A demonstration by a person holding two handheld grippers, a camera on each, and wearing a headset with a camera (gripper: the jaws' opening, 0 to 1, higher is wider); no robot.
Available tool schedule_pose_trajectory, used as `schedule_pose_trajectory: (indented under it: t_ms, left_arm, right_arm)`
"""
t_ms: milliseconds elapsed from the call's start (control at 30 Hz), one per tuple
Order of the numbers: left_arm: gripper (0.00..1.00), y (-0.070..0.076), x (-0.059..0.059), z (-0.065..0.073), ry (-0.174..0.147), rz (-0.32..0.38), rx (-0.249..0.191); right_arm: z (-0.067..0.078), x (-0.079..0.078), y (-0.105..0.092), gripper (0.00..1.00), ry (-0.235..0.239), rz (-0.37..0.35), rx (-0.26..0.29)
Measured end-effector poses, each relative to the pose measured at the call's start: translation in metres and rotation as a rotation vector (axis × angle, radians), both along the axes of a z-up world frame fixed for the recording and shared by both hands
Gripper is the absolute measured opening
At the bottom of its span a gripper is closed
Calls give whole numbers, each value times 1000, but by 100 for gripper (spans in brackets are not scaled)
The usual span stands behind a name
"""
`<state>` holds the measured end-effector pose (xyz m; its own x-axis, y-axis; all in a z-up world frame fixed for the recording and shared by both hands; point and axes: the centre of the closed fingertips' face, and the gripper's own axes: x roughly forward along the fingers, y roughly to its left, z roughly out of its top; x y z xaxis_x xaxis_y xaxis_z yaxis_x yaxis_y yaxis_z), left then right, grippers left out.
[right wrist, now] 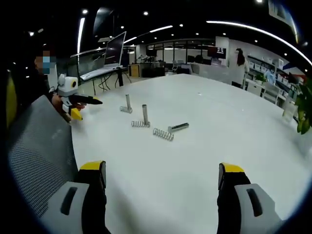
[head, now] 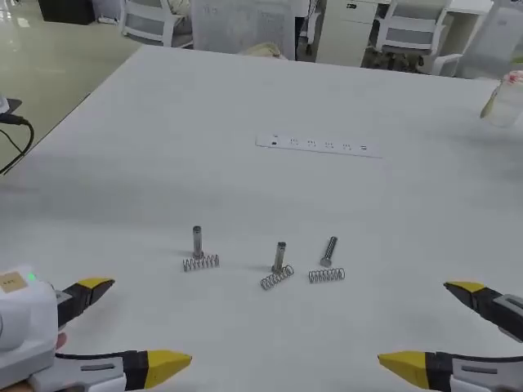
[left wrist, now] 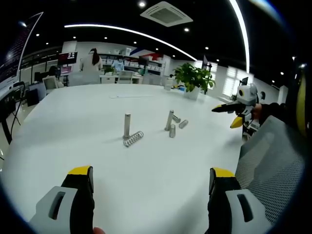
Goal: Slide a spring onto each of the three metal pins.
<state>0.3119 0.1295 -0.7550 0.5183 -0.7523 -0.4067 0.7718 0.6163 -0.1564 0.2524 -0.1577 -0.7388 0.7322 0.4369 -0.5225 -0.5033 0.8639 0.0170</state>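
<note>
Nearest to me, my left gripper (head: 131, 322) sits low at the left over the white table (head: 245, 343). Its 2 yellow-tipped jaws are spread wide with nothing between them. My right gripper (head: 431, 324) mirrors it at the right, jaws just as far apart and holding nothing. Bare table lies between both grippers and the parts.

Ahead, between the 2 grippers, the 3 metal pins sit in a loose row, each with a spring on my side of it. The left pin (head: 197, 241) stands upright, and the left spring (head: 201, 262) lies flat crosswise just beside its foot. The middle pin (head: 280, 255) is upright too. The middle spring (head: 277, 278) lies at a slant with its far end at that pin's foot. The right pin (head: 329, 250) lies on its side, which my right gripper view shows plainly. The right spring (head: 327, 275) lies crosswise just before that pin's near end. All 3 springs lie loose on the table, not yet on any pin.

Farther off, a white power strip (head: 319, 145) lies flat across the middle of the table, well apart from the pins. At the far right stands a clear bottle (head: 500, 106), too blurred for me to tell more. A dark cable (head: 16, 135) curves past the table's left edge. Beyond the far edge are white chairs (head: 151, 20), and my left gripper view shows a green potted plant (left wrist: 195, 77) past the table.
</note>
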Motion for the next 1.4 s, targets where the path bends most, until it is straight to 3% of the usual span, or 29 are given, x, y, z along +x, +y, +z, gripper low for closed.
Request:
schedule_pose_trajectory:
  t_ms: [767,1400]
  left_arm:
    - [96,0,-1,-1,2,0,-7]
    - [96,-2,-1,1,-4,-1,-13]
  right_arm:
    - [4,5,-3,93,1,-5,-13]
    - [19,37,6,89,-9,44,-48]
